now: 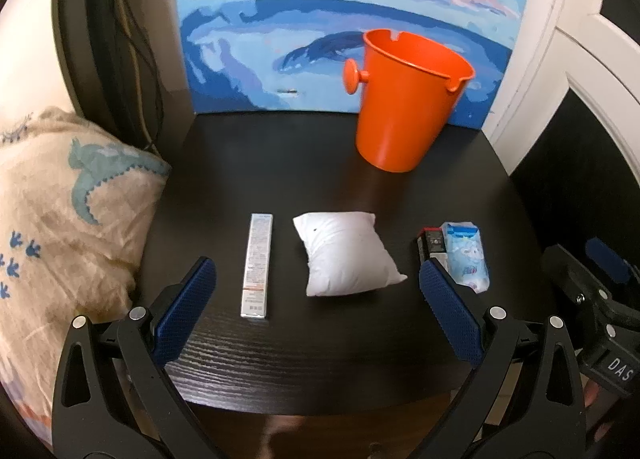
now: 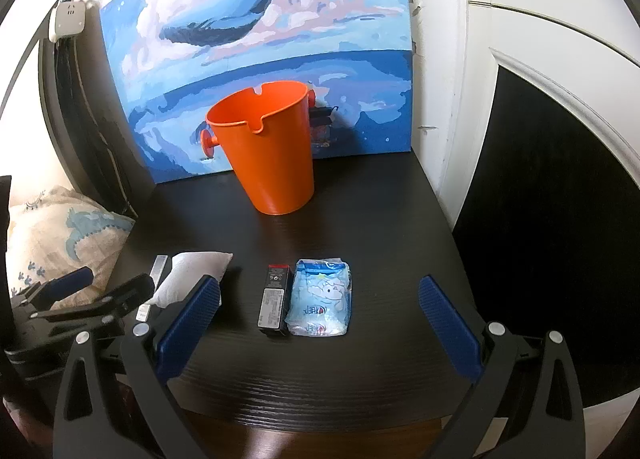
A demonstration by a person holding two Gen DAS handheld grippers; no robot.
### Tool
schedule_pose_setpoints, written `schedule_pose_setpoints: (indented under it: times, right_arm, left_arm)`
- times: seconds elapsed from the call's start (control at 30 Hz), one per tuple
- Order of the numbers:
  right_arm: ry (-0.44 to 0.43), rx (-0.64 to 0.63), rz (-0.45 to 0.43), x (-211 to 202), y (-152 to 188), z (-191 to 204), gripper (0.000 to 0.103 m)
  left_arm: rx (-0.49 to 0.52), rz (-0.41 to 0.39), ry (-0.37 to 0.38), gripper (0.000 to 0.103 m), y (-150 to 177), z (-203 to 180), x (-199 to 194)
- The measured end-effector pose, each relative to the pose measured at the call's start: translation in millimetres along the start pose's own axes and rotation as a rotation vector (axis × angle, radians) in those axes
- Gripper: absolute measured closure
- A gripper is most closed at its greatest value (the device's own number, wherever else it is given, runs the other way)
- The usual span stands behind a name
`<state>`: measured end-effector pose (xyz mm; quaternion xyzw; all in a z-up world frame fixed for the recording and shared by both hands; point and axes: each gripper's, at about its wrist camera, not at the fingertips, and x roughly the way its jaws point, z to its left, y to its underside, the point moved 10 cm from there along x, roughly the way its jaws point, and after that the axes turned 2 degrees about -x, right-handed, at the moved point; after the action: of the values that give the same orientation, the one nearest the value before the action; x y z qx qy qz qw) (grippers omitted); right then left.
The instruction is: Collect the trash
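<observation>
Over a dark bench (image 1: 320, 359), two wide-open, empty claws: left claw (image 1: 318, 291), right claw (image 2: 320, 309)
Just beyond lie a slim box (image 1: 257, 265), white pillow pack (image 1: 344, 253), black box (image 2: 275, 301) touching a blue tissue packet (image 2: 321, 301); farther back stands an upright orange bucket (image 2: 266, 147)

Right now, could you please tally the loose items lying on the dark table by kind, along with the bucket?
Slim boxes: 2, a white box and a black box
White pillow-shaped pouch: 1
Blue tissue pack: 1
Orange bucket: 1
Total: 5, with 4 loose items on the table
</observation>
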<state>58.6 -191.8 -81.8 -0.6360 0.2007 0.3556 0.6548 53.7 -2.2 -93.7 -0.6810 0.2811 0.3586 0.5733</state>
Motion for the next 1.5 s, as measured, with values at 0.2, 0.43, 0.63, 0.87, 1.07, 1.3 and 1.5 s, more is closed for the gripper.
schedule_pose_setpoints:
  times: [0.2,0.43,0.63,0.87,1.07,1.3,1.5]
  right_arm:
    - [-0.001,0.0,-0.005,-2.1,-0.2,0.7,0.004]
    - [-0.007,-0.002,-0.008,-2.2,-2.0,1.5,0.004]
    - [-0.007,0.0,-0.007,-1.6,-1.5,1.4,0.004]
    - [-0.008,-0.002,-0.005,-0.7,-1.1,2.4,0.004]
    - [-0.008,-0.001,-0.005,-0.9,-1.3,1.9,0.004]
    - [-0.004,-0.001,-0.01,3.2,-6.2,4.1,0.004]
    - [-0.001,-0.011,-0.003,9.3,-9.6,8.5,0.004]
  left_arm:
    - [-0.007,0.005,-0.012,0.003,0.2,2.9,-0.2]
    - [0.014,0.011,-0.005,0.003,0.8,-0.8,1.1]
    - [0.008,0.009,-0.002,0.003,1.2,-0.6,1.5]
    - [0.004,0.014,-0.005,0.003,1.3,1.1,3.3]
    - [0.014,-0.006,-0.021,0.003,-5.0,3.1,0.7]
    - [0.036,-0.058,-0.054,0.003,-31.2,17.4,-0.3]
    - [0.016,-0.045,-0.058,0.003,-29.5,27.9,2.7]
